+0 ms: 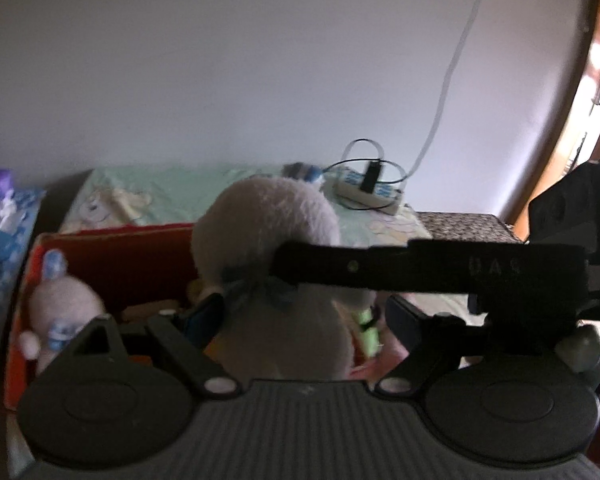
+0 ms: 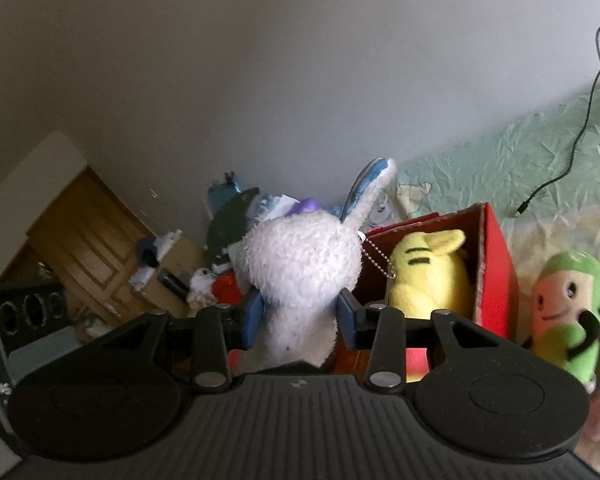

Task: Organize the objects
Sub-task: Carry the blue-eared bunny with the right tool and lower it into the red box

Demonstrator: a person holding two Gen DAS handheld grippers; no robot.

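Step in hand: carrying a toy to the box. My right gripper (image 2: pixel 300 316) is closed down on the white plush bunny (image 2: pixel 300 264), blue pads (image 2: pixel 254 318) pinching it at the neck, head and one blue-lined ear up, body hanging below the fingers. Grip looks firm, and the fur is squashed in on both sides.

My left gripper (image 1: pixel 302 314) is spread wide with the same bunny between its fingers. The left-hand pad is about touching the fur and the other pad is clear of it, so it is not gripping. The right gripper's finger crosses in front in that view.

Just beyond is the red box (image 2: pixel 496 280), open at the top. The yellow plush (image 2: pixel 428 280) is already inside at the end nearer my right side. A small white bunny with blue ears (image 1: pixel 60 304) sits against the opposite end wall. The middle of the box looks free, though that is partly hidden by the held bunny.

The green-and-pink plush (image 2: pixel 568 312) stands outside the box, just beside its outer wall, not yet sorted.

Further back, the green bed sheet (image 2: pixel 500 152) runs to the wall, with a power strip (image 1: pixel 370 194) near the bed's far edge.

Next move, my judgement: bring the bunny over the free middle, lower it past the rim, spread the right fingers and keep the left clear. Soft toy, so it may snag on the pads or topple onto the yellow one. After that, the green one.
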